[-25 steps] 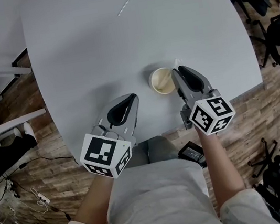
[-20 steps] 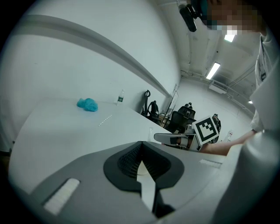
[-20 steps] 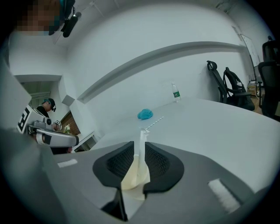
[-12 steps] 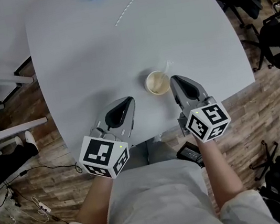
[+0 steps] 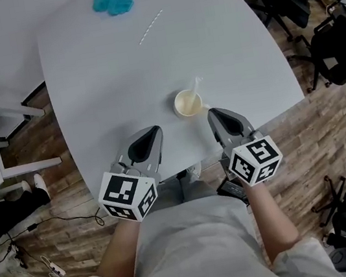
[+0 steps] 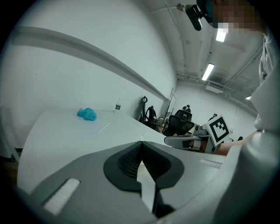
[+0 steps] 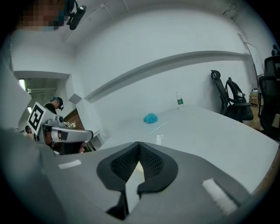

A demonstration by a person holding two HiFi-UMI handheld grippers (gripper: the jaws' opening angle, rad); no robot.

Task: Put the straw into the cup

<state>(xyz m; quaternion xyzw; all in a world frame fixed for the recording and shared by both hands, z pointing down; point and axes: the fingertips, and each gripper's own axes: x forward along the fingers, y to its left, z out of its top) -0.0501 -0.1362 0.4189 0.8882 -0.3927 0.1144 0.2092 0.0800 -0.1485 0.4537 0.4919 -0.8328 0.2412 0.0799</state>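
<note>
A paper cup (image 5: 187, 104) is seen near the front edge of a pale grey table (image 5: 104, 80), with a clear straw (image 5: 196, 85) stood in it. The left gripper (image 5: 152, 133) and the right gripper (image 5: 211, 113) are held near it, their jaws pressed together on nothing. A second straw (image 5: 150, 26) and a blue crumpled wad (image 5: 112, 0) are seen at the far side.

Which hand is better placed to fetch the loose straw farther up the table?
Probably the left. The left gripper lines up with the loose straw across the table; the cup stands just ahead of the right gripper. Both grippers are shut and would open first.
</note>
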